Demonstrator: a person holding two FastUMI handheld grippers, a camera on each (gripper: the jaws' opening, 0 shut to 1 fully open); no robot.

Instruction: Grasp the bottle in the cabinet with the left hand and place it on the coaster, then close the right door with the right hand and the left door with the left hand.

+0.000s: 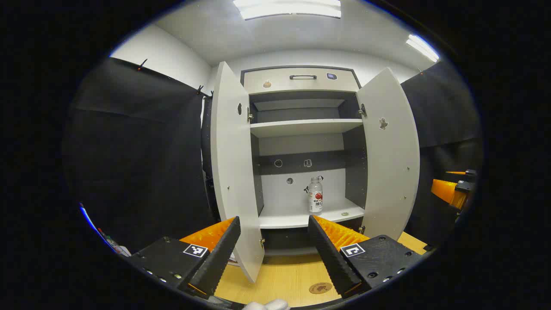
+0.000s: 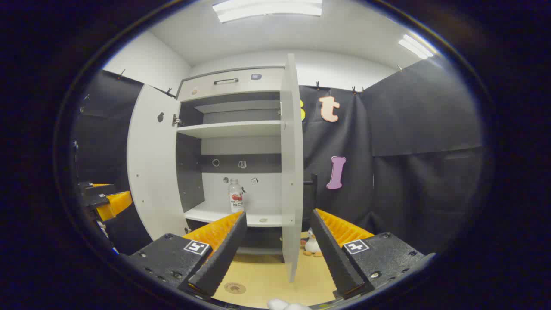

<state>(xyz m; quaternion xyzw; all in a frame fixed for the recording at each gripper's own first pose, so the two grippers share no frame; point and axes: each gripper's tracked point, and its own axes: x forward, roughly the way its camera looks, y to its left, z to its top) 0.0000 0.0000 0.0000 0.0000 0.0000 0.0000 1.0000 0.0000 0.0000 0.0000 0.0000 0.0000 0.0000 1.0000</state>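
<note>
A small clear bottle (image 1: pixel 315 196) with a red-and-white label stands upright on the cabinet's lower shelf (image 1: pixel 297 217), well beyond my left gripper (image 1: pixel 271 254), which is open with nothing between its fingers. Both cabinet doors are swung wide: the left door (image 1: pixel 234 172) and the right door (image 1: pixel 389 159). A round brown coaster (image 1: pixel 320 288) lies on the wooden table just ahead of the left gripper. In the right gripper view the bottle (image 2: pixel 235 196) stands inside the cabinet, the right door (image 2: pixel 292 172) is edge-on, and the coaster (image 2: pixel 235 288) is low down. My right gripper (image 2: pixel 277 254) is open and empty.
The cabinet has an upper shelf (image 1: pixel 303 127) and a top drawer with a handle (image 1: pixel 302 77). A small white toy duck (image 2: pixel 311 246) sits on the table right of the right door. The other gripper shows at the far right (image 1: pixel 452 189) of the left gripper view. Black cloth walls flank the cabinet.
</note>
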